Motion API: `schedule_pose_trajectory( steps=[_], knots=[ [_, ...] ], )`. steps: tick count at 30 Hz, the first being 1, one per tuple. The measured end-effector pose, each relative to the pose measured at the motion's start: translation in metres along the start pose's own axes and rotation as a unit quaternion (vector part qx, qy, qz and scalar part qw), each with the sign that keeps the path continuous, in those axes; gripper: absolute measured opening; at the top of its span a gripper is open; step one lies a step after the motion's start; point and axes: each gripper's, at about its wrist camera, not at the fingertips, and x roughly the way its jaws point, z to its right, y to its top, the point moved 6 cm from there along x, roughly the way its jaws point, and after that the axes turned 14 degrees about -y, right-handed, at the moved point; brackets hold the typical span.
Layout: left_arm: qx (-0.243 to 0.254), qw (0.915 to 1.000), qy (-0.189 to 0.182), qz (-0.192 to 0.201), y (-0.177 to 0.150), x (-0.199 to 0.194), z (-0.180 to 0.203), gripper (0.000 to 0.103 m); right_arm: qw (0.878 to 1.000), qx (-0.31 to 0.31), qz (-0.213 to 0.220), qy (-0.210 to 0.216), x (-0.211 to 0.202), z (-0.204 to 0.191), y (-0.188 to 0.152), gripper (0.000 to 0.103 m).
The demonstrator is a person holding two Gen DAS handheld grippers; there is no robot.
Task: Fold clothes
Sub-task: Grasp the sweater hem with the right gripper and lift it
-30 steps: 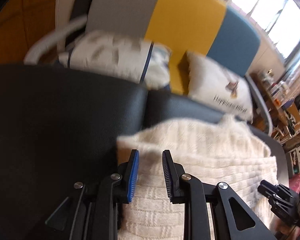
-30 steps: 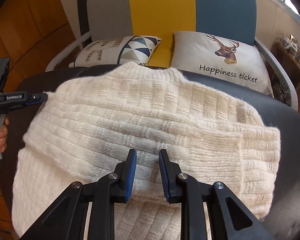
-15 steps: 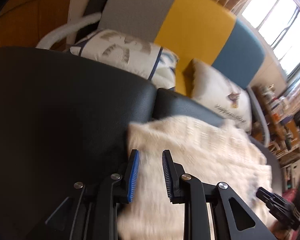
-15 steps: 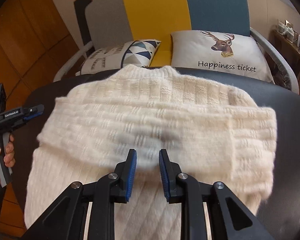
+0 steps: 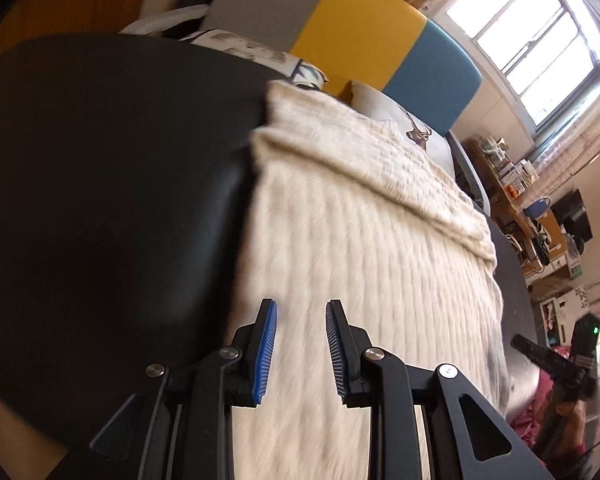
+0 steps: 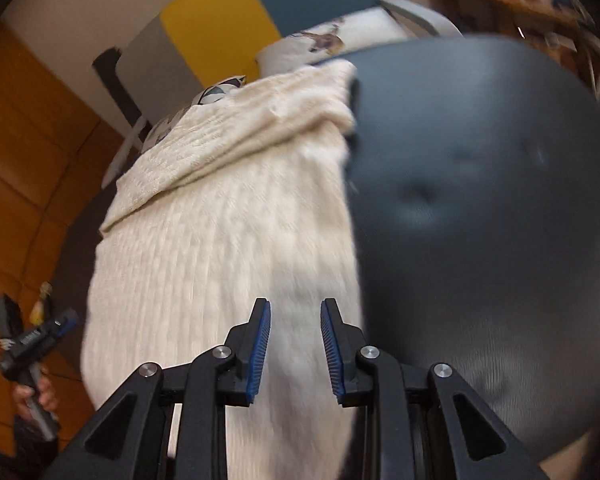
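Sweater [image 5: 364,264], cream and knitted, is spread lengthwise on a black padded surface [image 5: 112,184], its far part folded over into a thick band near the sofa [image 5: 360,36]. Over its left edge the left gripper [image 5: 300,346] is held, jaws parted, with only the knit seen through the gap and nothing clamped. The cushions [image 6: 332,44] are seen beyond the far end. Over the sweater's right edge the right gripper [image 6: 295,346] is held; its jaws have just been opening, and nothing is pinched between them. To the right, bare black padding is seen.
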Motion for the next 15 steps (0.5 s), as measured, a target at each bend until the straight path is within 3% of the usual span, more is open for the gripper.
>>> schedule_pose_trajectory(
  steps=[7, 10, 15],
  knots=[
    [-0.048, 0.9985, 0.024, 0.008, -0.039, -0.043, -0.038, 0.034, 0.991, 0.099, -0.027, 0.086, -0.005, 0.042, -0.058, 0.026],
    [-0.081, 0.9967, 0.007, 0.007, -0.050, -0.049, -0.048, 0.036, 0.987, 0.100, -0.028, 0.123, -0.004, 0.035, -0.064, 0.028],
    [-0.085, 0.9962, -0.017, -0.005, -0.063, -0.052, -0.045, 0.041, 0.984, 0.079, -0.035, 0.155, 0.007, 0.008, -0.057, 0.039]
  ],
)
